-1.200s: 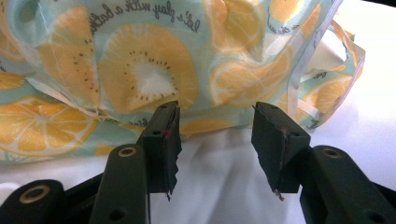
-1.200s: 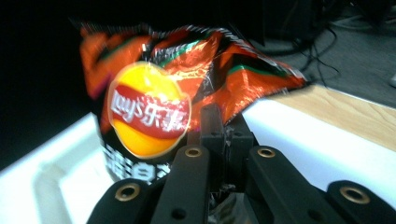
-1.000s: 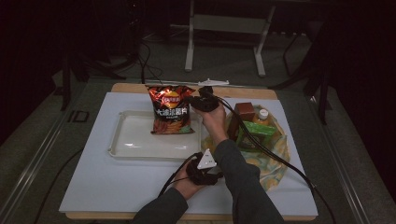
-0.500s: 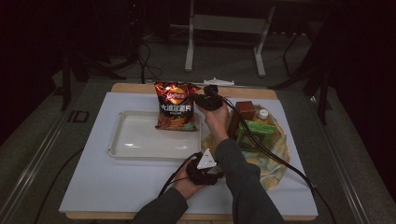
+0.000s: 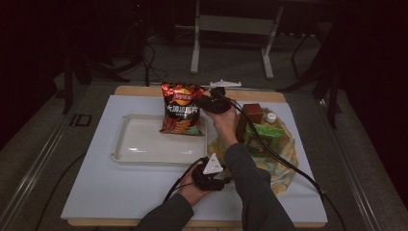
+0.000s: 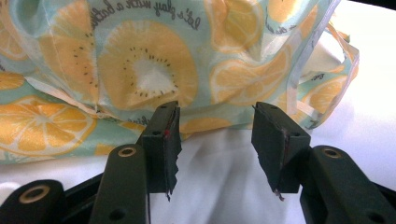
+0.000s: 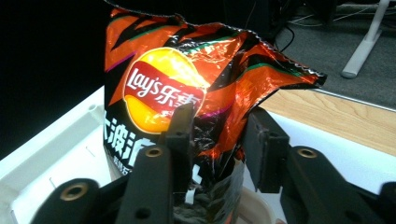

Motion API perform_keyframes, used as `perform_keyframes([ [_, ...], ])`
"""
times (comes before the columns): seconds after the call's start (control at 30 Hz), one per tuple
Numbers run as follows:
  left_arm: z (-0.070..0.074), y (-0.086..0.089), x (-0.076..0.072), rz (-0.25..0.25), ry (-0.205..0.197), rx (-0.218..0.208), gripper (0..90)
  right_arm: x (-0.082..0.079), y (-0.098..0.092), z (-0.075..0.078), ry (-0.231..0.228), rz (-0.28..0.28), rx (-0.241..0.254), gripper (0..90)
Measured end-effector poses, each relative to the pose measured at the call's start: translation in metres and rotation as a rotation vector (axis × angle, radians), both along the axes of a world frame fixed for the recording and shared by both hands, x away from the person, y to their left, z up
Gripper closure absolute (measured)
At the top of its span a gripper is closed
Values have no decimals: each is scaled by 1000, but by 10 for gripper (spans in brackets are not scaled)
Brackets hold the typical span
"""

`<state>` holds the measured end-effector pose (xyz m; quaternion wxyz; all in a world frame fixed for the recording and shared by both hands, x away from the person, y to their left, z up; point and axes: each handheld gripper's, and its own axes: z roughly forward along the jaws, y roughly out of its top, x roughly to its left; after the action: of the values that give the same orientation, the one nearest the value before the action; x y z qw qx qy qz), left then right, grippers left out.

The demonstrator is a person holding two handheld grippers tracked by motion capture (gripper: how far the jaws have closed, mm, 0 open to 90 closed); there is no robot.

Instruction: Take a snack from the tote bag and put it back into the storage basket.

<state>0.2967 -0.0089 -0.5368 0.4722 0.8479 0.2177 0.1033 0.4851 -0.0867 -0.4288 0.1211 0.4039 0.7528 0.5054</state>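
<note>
Chips bag (image 5: 183,108) sits at the tray's (image 5: 139,144) far right end with the right gripper's (image 5: 208,103) jaws just opening off it, so back out straight and slow to avoid tipping it, while the left gripper (image 5: 210,174) idles open near the fruit-print bag (image 6: 140,70).

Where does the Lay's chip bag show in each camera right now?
High view: the Lay's chip bag stands at the white tray's far right end, beside the right gripper.
Right gripper view: the bag is at centre, between the just-opened jaws.
Left gripper view: not in it; the citrus-print bag lies ahead.
Shared landmark: the white tray.
</note>
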Motion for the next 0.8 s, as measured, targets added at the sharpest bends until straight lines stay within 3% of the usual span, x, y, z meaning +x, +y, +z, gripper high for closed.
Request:
perform_keyframes([
  [0.2,0,0,0,-2,-1,2,513,-4,-1,5,-26,-26,-14,579],
  [0.4,0,0,0,0,-2,2,513,-14,-3,14,-70,-14,-57,558],
  [0.63,0,0,0,0,1,0,513,-22,-7,23,-74,58,-103,560],
  [0.8,0,0,0,0,2,2,513,-32,-9,30,-87,105,-102,562],
])
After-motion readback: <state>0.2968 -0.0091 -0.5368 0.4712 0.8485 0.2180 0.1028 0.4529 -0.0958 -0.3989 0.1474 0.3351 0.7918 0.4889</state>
